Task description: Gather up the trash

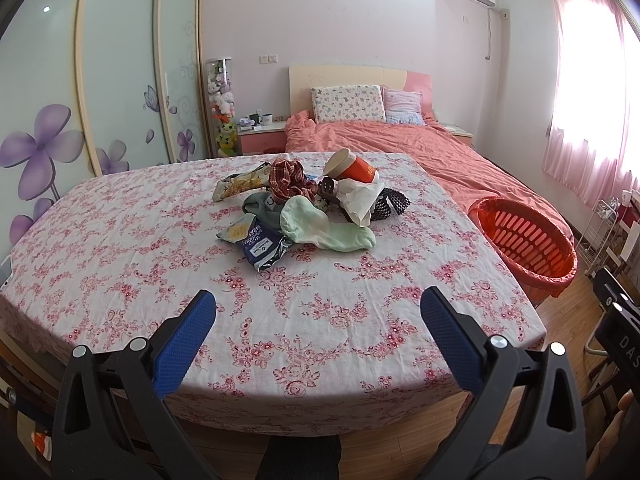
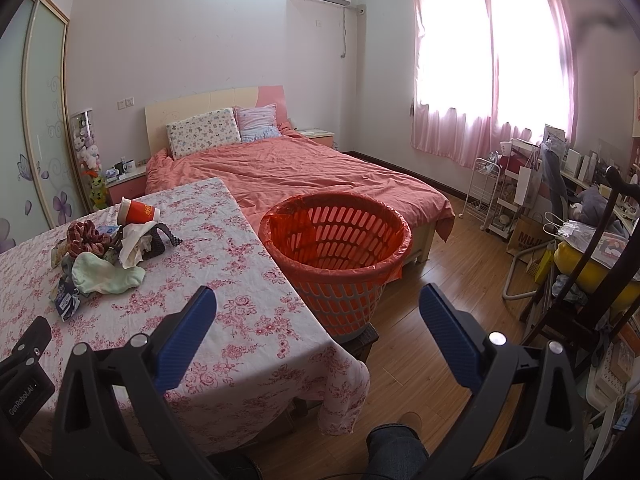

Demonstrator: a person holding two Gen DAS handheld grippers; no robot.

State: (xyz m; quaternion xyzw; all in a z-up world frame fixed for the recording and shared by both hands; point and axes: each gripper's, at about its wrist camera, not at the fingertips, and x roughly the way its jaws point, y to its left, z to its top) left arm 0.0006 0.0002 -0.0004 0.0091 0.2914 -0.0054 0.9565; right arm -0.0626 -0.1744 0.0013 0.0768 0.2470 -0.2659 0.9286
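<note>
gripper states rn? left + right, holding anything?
Left gripper: open, holding nothing, above the floral tablecloth.
Right gripper: open, holding nothing, near the orange basket.

Pale walls; wood floor (image 2: 432,344); salmon-covered bed (image 2: 304,168); bright window (pink curtains (image 2: 492,64))

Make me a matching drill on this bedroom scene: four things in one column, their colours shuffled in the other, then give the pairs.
Things:
1. sock
2. paper cup
3. snack bag
4. basket

Colours:
A. dark blue with white print
B. orange plastic with slotted walls
C. pale green
D. red-orange with a cream rim

Pairs: 1-C, 2-D, 3-A, 4-B
</note>
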